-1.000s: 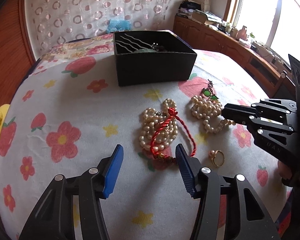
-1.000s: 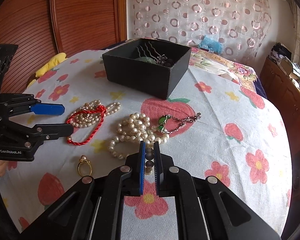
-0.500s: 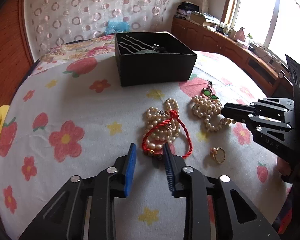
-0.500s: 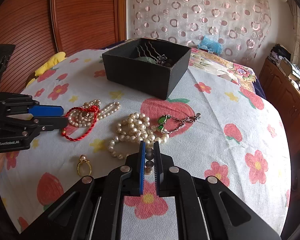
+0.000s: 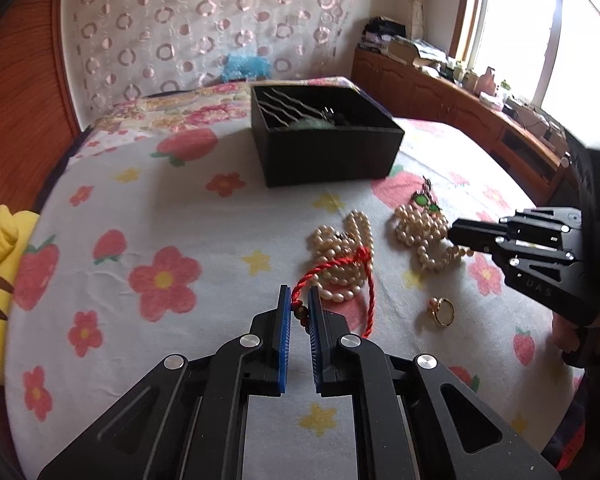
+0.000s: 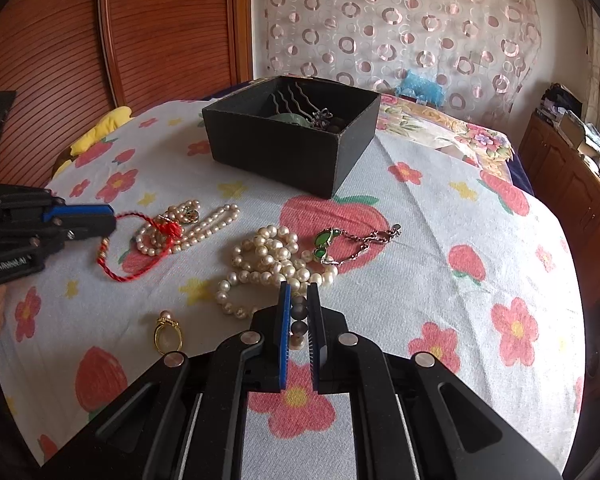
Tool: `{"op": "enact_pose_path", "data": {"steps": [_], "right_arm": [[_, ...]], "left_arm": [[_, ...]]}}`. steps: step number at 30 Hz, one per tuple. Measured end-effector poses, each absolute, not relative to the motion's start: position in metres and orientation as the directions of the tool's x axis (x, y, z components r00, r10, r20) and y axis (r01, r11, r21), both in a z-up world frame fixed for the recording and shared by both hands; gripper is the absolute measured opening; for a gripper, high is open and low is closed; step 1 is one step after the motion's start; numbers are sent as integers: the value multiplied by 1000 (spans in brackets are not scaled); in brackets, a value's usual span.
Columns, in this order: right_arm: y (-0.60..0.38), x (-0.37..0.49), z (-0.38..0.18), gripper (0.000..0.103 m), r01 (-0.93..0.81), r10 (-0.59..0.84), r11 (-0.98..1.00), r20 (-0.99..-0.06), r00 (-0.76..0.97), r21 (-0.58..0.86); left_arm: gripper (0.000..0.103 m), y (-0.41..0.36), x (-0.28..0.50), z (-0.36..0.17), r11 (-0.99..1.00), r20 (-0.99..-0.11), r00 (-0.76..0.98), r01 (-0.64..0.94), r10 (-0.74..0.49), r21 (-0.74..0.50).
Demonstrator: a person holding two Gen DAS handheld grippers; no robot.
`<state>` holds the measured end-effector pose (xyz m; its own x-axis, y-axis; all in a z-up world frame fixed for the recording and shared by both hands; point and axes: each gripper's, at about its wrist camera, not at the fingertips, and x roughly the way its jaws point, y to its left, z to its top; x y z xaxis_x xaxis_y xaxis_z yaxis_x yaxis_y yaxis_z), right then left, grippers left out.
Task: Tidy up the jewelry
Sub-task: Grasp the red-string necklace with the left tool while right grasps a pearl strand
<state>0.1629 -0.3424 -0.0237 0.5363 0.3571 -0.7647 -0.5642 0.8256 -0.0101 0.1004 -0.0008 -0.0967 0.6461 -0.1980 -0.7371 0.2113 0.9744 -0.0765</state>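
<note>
red cord [image 5: 332, 272] between left gripper [image 5: 299, 304] pads

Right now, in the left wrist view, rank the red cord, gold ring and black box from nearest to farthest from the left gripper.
1. Red cord: pinched between the left gripper pads.
2. Gold ring: to the right, lying on the cloth.
3. Black box: far side of the bed, beyond the pearls.

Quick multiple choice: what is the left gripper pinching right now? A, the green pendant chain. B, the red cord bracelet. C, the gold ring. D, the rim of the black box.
B: the left gripper has its blue pads closed on the knotted end of the red cord bracelet, which trails off over the small pearl strand.
</note>
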Motion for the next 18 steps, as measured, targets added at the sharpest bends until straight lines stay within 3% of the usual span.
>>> {"op": "enact_pose_path", "data": {"steps": [12,18], "right_arm": [[-339,163,-21,9,-582,371,813,-770,519,-1],[-337,158,7,9,-603,417,798,-730,541,9]], "left_arm": [[8,5,83,-52,971,-651,728,230,-218,-68],[8,10,88,-51,972,-644,734,224,-218,-73]]}}
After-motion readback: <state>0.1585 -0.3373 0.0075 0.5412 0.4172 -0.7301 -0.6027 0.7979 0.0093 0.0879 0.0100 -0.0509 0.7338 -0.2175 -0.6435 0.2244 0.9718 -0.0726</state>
